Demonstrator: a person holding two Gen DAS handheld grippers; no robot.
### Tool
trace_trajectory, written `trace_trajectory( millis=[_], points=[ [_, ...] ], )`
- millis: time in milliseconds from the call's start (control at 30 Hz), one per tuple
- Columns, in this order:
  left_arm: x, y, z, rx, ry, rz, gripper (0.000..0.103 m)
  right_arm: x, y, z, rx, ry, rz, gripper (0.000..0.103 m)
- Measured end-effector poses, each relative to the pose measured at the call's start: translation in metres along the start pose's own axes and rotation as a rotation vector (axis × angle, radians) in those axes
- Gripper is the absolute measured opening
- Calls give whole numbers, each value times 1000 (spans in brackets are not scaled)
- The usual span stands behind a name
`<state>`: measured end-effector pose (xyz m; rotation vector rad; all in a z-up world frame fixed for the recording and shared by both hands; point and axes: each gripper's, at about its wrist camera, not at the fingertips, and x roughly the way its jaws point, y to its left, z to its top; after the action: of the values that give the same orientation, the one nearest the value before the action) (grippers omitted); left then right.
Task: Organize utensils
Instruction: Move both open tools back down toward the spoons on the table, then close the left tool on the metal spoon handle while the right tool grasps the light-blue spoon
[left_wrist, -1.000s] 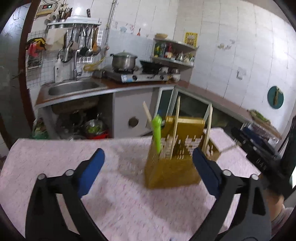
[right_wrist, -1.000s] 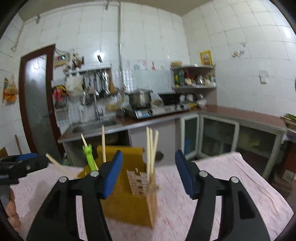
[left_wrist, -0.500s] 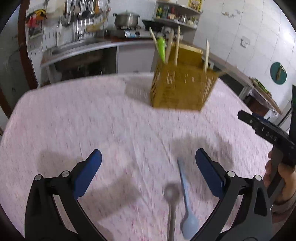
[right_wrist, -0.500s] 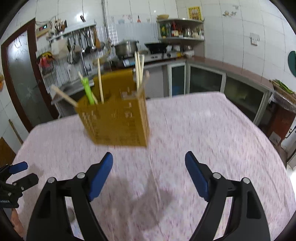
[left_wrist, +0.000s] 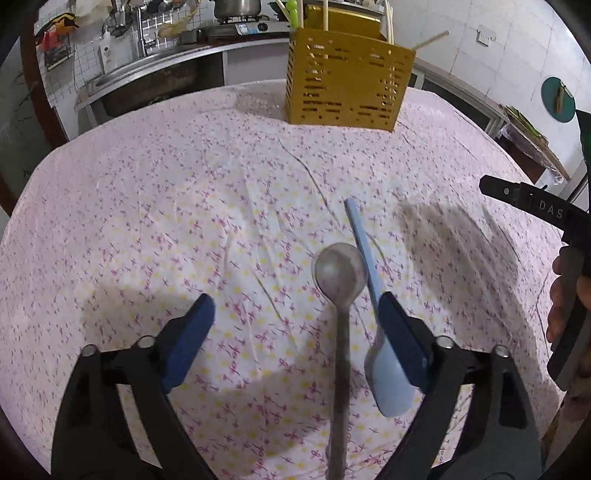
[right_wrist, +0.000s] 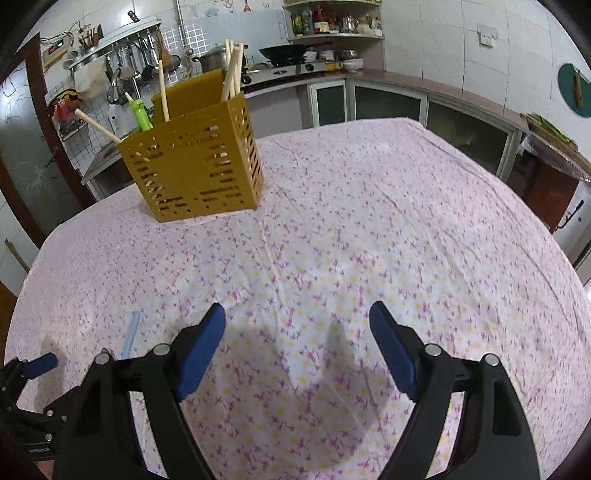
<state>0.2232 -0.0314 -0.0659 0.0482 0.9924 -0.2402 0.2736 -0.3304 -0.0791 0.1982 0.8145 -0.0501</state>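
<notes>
A yellow slotted utensil holder (left_wrist: 347, 81) stands at the far side of the table, with chopsticks and a green-handled utensil in it; it also shows in the right wrist view (right_wrist: 195, 162). A metal spoon (left_wrist: 340, 295) and a light blue spoon (left_wrist: 373, 306) lie side by side on the cloth. My left gripper (left_wrist: 295, 321) is open just above them, the metal spoon between its fingers, the blue spoon under the right finger. My right gripper (right_wrist: 297, 332) is open and empty over bare cloth. The blue spoon's handle (right_wrist: 131, 332) shows at left.
The table carries a pink floral cloth (right_wrist: 369, 229). Behind it are a kitchen counter with a sink (left_wrist: 155, 70), a stove with a pot (right_wrist: 214, 62) and shelves. The right gripper's body (left_wrist: 554, 236) is at the right edge of the left wrist view.
Both grippers have tilted down and pulled back from the holder toward the near side of the table. The two spoons have come into the left wrist view, between the left fingers.
</notes>
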Motion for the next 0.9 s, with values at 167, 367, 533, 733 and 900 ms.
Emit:
trace_trajectory(
  millis=[167,367,533,733,900],
  points=[
    [7,-13,-5,20,37,-3,69,0,8,-3,-24,12,-15,79],
    [17,-15,-5,26,58,10,43,-3,5,-3,-6,16,-19,79],
    [23,-16,0,46,62,21,40,-1,12,-7,-7,30,-18,79],
    [25,-16,5,48,58,57,24,2,24,-13,-34,49,-12,79],
    [25,-13,7,52,57,59,8,4,27,-14,-37,62,-6,79]
  ],
)
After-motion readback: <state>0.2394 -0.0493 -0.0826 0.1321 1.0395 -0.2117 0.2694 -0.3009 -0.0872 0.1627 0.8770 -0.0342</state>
